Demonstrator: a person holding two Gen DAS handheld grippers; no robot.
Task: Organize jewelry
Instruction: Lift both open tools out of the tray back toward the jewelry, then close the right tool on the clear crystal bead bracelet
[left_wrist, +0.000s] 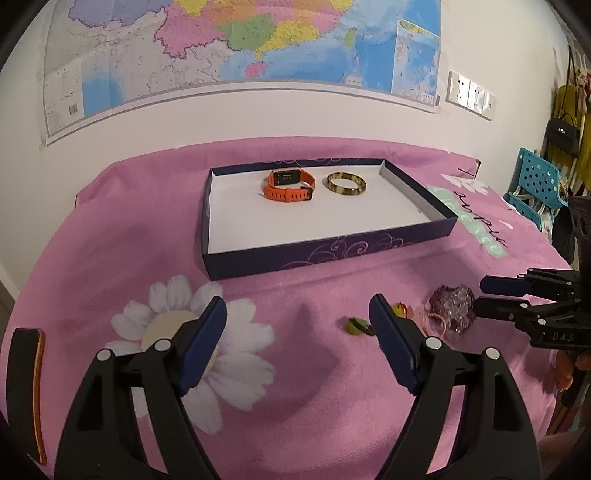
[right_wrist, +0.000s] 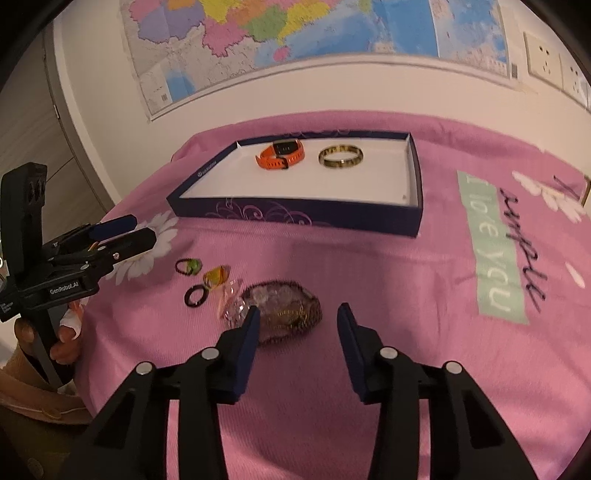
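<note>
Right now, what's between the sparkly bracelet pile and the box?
Only bare pink cloth. The right wrist view shows nothing lying between the bracelet pile and the box.

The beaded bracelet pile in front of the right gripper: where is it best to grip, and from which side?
Probably the raised middle of the beaded pile, from above. It lies as a low heap on the cloth, so the open right gripper could likely straddle it and close across its narrow width.

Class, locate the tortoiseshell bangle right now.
In both wrist views the tortoiseshell bangle lies flat inside the navy box, toward its back, just right of the orange watch.
</note>
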